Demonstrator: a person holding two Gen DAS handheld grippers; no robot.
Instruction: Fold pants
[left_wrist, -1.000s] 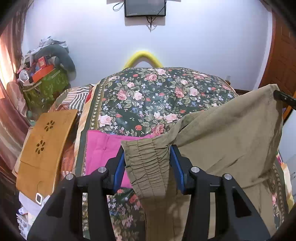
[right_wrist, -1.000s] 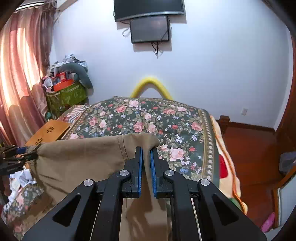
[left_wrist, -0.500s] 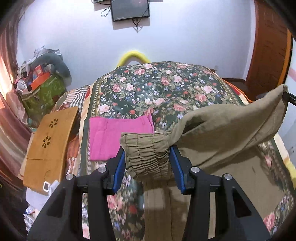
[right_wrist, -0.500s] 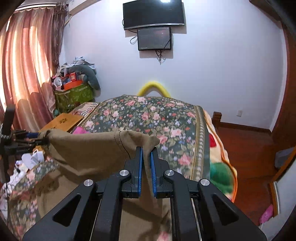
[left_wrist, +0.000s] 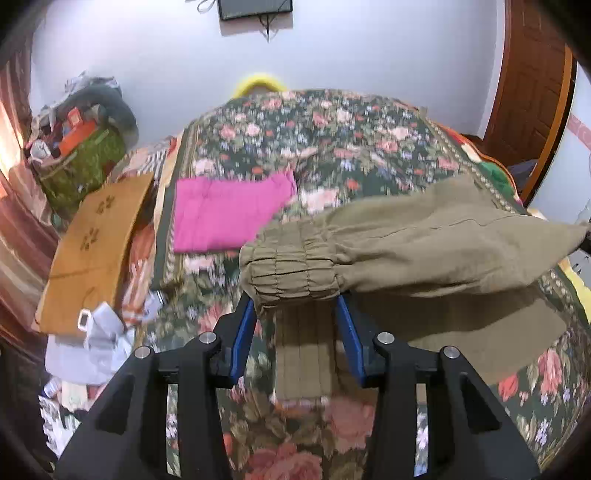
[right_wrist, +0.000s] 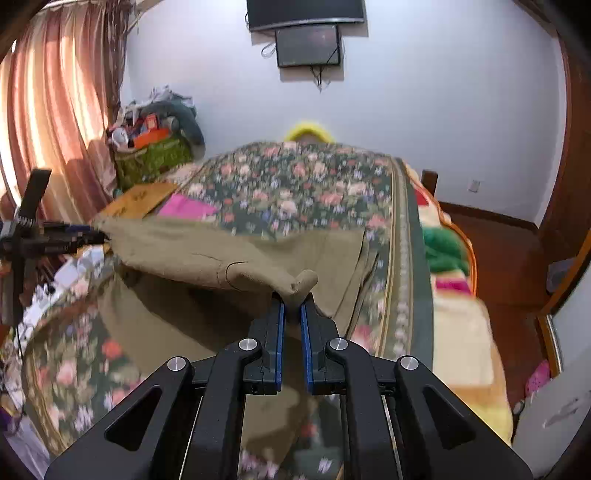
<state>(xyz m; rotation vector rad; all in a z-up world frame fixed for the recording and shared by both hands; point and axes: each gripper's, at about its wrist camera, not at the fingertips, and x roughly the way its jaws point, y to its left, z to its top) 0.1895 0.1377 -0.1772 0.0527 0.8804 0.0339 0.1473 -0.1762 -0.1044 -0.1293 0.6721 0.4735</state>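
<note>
Olive-khaki cotton pants w/ gathered elastic waistband: stretched between both tools above the bed, lower part draped flat on the dark floral bedspread. In left wrist view the fabric spans centre to right edge of frame; in right wrist view, left edge to centre.

Left hand-held gripper, bottom centre of its view: blue-padded jaws closing, bunched waistband between them, pads pressing both sides of the bunch. Grasping pants.

Right hand-held gripper, bottom centre of its view: jaws clenched nearly together on a pinched corner of pants fabric, which sticks up just above the tips.

Other items, left wrist view:
- bright pink folded cloth flat on bedspread, left of centre, apart from pants.
- tan wooden board w/ flower cut-outs, left side, beside bed edge.
- green bag stuffed w/ clutter, upper left, against wall.
- dark wall-mounted screen, top centre of right wrist view.

Bedspread pattern blurred in both views.
</note>
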